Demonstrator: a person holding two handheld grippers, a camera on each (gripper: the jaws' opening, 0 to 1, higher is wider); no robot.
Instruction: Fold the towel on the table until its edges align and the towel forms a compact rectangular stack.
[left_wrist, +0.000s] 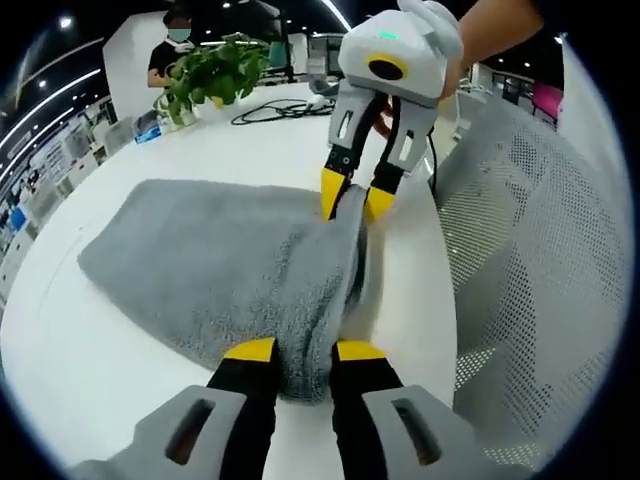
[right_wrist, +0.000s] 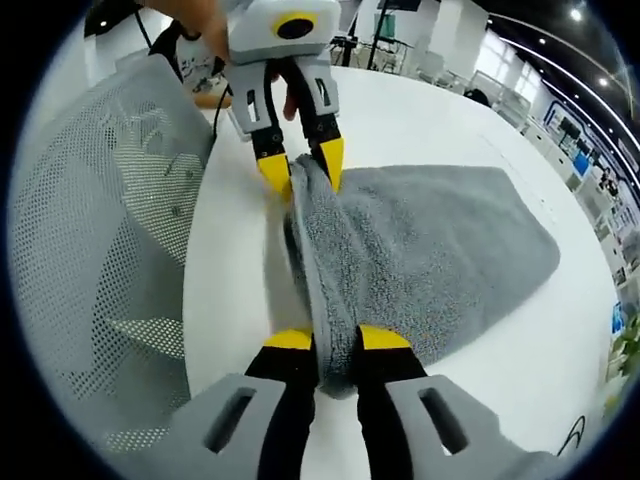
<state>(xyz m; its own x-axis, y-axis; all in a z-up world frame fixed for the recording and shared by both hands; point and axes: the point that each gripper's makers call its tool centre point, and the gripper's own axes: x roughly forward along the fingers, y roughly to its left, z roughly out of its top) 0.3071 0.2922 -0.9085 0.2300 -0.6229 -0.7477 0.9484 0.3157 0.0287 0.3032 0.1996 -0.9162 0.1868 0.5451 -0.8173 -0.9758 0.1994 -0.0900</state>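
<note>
A grey towel (left_wrist: 220, 265) lies folded on the round white table (left_wrist: 90, 360), its doubled edge bunched along the side nearest the chair. My left gripper (left_wrist: 305, 352) is shut on one end of that edge. In the left gripper view my right gripper (left_wrist: 355, 197) pinches the far end of the same edge, held by a gloved hand. In the right gripper view, my right gripper (right_wrist: 337, 340) is shut on the towel (right_wrist: 440, 250), and the left gripper (right_wrist: 301, 165) grips the opposite end. The edge hangs taut between both grippers.
A grey mesh chair (left_wrist: 540, 290) stands close beside the table edge, its mesh (right_wrist: 100, 240) large in the right gripper view. A potted green plant (left_wrist: 212, 72) and black cables (left_wrist: 280, 108) sit at the table's far side. A person (left_wrist: 172, 45) stands behind the plant.
</note>
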